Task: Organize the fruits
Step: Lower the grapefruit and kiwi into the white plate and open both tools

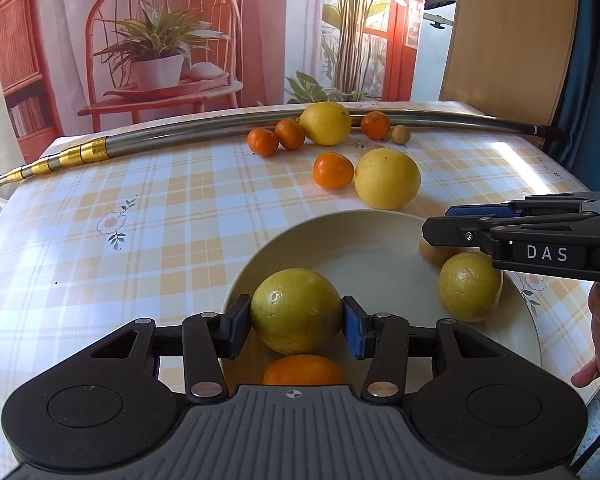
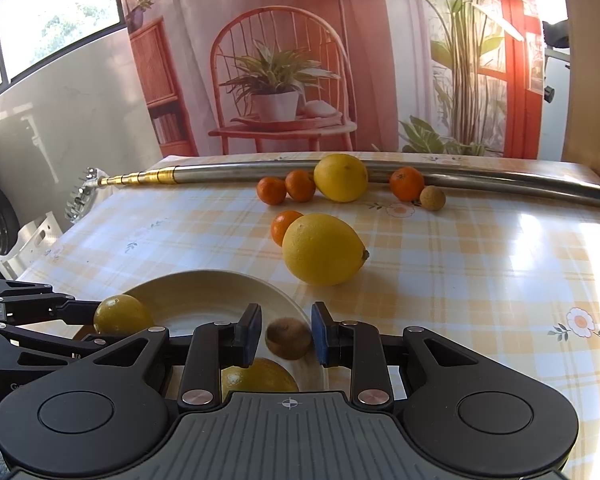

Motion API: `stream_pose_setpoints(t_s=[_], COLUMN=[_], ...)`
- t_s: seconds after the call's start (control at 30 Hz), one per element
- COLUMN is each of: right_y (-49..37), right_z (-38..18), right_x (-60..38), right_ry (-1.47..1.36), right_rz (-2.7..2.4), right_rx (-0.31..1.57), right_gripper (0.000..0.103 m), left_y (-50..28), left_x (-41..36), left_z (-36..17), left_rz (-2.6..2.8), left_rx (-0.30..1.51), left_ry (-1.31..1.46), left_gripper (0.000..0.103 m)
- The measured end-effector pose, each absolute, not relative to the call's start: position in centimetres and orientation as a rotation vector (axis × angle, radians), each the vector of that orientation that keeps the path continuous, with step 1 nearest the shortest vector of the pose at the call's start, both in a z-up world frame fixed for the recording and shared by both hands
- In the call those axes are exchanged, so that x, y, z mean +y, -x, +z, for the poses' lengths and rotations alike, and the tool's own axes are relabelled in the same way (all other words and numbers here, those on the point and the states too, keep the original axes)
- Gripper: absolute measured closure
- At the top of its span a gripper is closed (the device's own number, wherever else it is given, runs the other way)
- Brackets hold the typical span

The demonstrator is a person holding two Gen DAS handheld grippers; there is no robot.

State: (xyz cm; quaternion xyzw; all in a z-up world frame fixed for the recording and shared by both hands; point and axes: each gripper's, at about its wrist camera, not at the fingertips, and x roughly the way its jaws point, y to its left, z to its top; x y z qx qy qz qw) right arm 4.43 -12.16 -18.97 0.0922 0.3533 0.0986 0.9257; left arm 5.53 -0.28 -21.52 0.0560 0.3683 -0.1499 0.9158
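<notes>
Yellow fruit (image 1: 296, 311) between left tool (image 1: 294, 326) pads.

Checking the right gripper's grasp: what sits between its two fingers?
In the right wrist view, a small brown fruit sits between the right gripper fingers, over the plate rim; gaps show on both sides.

Your stock: cream plate (image 1: 380, 248) carrying two yellow-green fruits (image 1: 296, 310) (image 1: 469, 286), one orange (image 1: 304, 370), one brown kiwi (image 2: 289, 338). Loose on your table: two lemons (image 1: 387, 178) (image 1: 325, 123), four mandarins (image 1: 333, 170), one small tan fruit (image 1: 401, 135).
</notes>
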Motion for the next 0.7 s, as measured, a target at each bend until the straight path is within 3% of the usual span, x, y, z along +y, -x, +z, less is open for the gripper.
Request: stream_pose_setpoints(t_s=[0.7], right_y=[-4.4], right_z=[-18.4], right_x=[-13.8], right_ry=[-0.226], right_rz=[0.155], right_rx=[0.693], right_gripper=[0.075], left_y=[-6.5], left_x=[1.6], left_z=[-18.9], left_rz=[-0.270], left_rx=[0.702], left_ry=[-0.037], left_gripper=[0.052])
